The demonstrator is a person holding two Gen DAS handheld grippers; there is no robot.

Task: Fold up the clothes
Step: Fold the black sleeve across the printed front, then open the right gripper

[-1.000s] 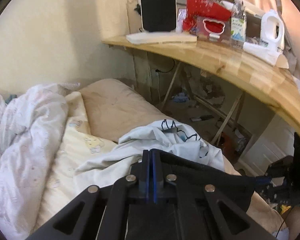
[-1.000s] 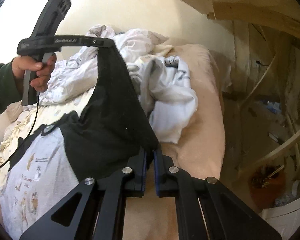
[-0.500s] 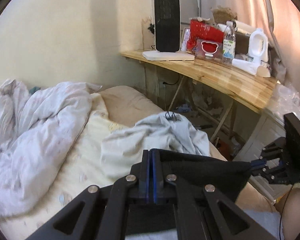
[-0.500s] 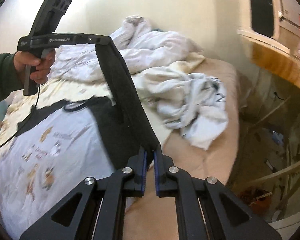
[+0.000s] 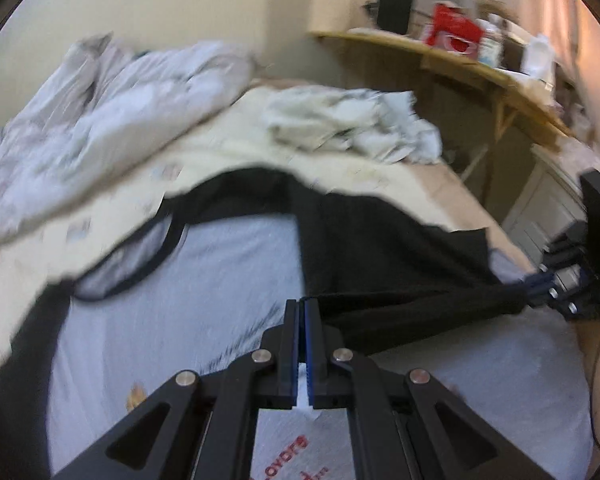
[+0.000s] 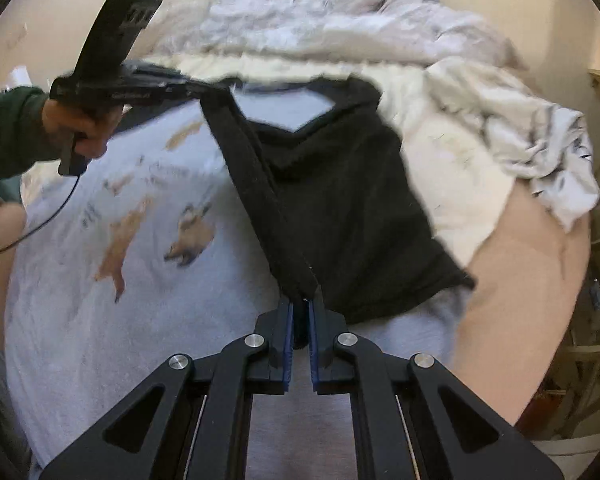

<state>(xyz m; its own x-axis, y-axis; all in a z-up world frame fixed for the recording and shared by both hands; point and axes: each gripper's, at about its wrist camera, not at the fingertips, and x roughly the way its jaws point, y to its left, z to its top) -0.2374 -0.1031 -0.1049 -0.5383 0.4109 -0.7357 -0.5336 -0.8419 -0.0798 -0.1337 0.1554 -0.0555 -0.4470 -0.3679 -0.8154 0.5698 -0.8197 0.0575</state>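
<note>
- My left gripper [image 5: 301, 312] is pinched tight on the black sleeve [image 6: 332, 184] of the grey tee [image 6: 100, 264], fabric running off to its right.
- My right gripper [image 6: 299, 312] is clamped on the same sleeve's other end.
- The tee's flat on the bed [image 6: 520, 264] right below both grippers.
- A crumpled white shirt [image 6: 540, 152] sits ahead, to the right.

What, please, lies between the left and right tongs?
A taut fold of the black sleeve spans from the left tongs to the right tongs, above the grey T-shirt; the right wrist view shows it.
</note>
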